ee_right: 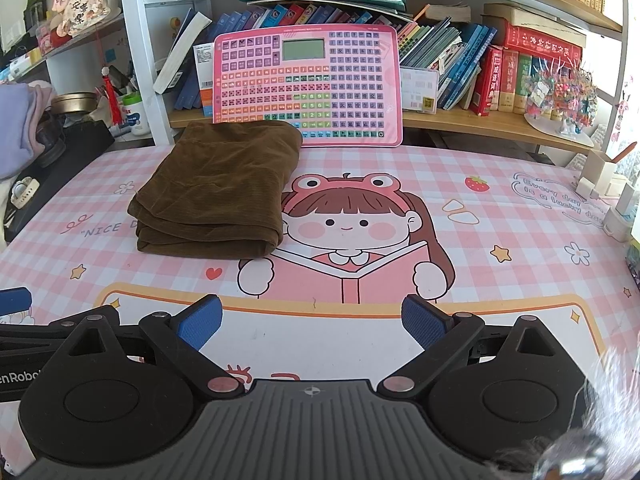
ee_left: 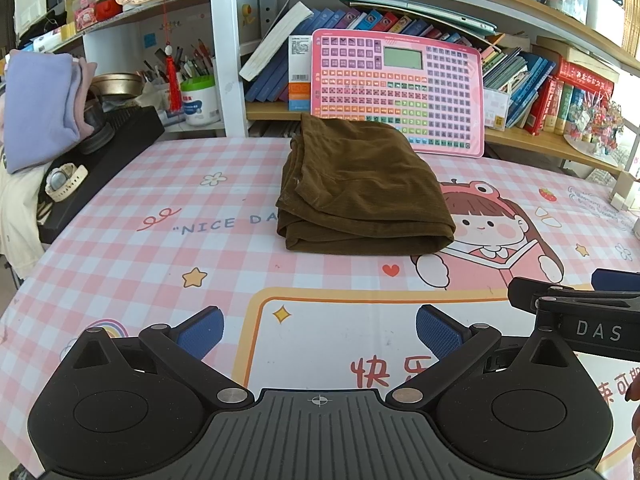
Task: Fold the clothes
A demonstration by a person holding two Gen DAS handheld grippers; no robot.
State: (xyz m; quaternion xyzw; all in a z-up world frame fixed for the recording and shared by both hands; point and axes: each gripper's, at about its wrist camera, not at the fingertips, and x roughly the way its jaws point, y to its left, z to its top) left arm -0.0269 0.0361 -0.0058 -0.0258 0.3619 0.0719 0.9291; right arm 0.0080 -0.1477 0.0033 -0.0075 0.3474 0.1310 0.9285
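A brown garment point(ee_left: 356, 188) lies folded into a thick rectangle on the pink checked tablecloth point(ee_left: 160, 248), toward the back of the table. It also shows in the right wrist view point(ee_right: 220, 188), left of the cartoon girl print. My left gripper point(ee_left: 320, 330) is open and empty, hovering over the near part of the table, well short of the garment. My right gripper point(ee_right: 312, 322) is open and empty too, beside the left one. The right gripper's body shows at the right edge of the left wrist view point(ee_left: 576, 316).
A pink learning tablet point(ee_left: 400, 92) leans on the bookshelf right behind the garment. A black box point(ee_left: 104, 168) with a watch point(ee_left: 64, 180) on it and a stack of folded lilac clothes point(ee_left: 40, 108) stand at the left. Small white boxes point(ee_right: 616, 196) sit at the right edge.
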